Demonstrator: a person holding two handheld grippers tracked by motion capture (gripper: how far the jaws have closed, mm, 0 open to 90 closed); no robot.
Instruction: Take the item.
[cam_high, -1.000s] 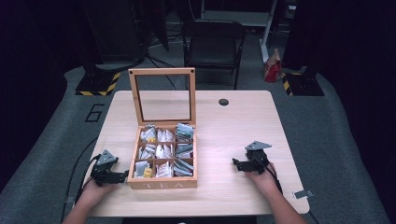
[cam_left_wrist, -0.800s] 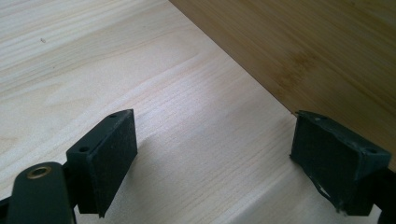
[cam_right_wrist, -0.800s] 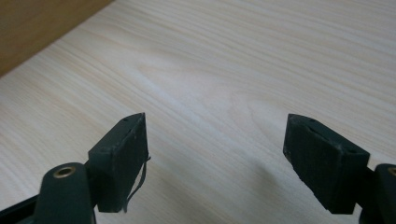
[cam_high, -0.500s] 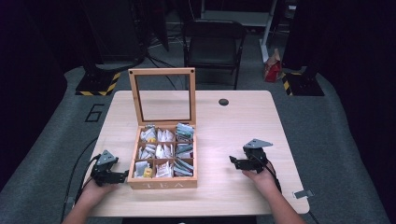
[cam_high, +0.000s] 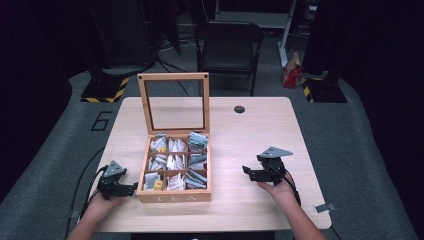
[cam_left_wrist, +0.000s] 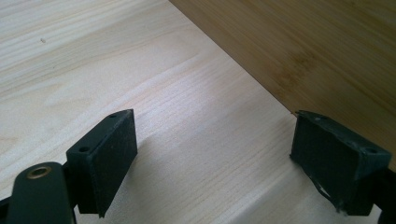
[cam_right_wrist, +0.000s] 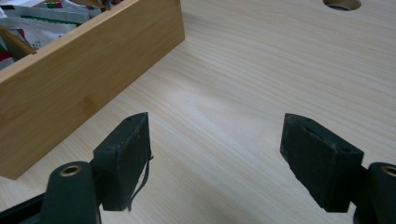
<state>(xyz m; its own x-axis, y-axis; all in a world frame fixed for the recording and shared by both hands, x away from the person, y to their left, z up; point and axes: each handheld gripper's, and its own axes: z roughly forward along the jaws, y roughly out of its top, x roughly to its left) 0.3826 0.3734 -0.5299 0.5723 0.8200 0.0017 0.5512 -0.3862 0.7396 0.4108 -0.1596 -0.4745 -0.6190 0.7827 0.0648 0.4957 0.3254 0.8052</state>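
— Tea box (cam_high: 174, 167) sits near the front edge of the table (cam_high: 260, 135), glass lid (cam_high: 174, 102) propped upright at the back so the packed sachets (cam_high: 175, 162) lie within reach from above. What of the tongs?

— Left gripper (cam_high: 118, 187) rests just beside the box's left wall, jaws spread wide and holding nothing. Right gripper (cam_high: 262, 172) hovers well apart on the other side, jaws also wide and bare; having closed slightly, nothing lies between them.

I see a wooden tea box (cam_high: 173, 196) with its glass lid (cam_high: 174, 102) upright on the pale table (cam_high: 260, 130), tea bags (cam_high: 176, 162) inside. My left gripper (cam_high: 131, 188) sits just beside it; my right gripper (cam_high: 248, 171) is well apart.
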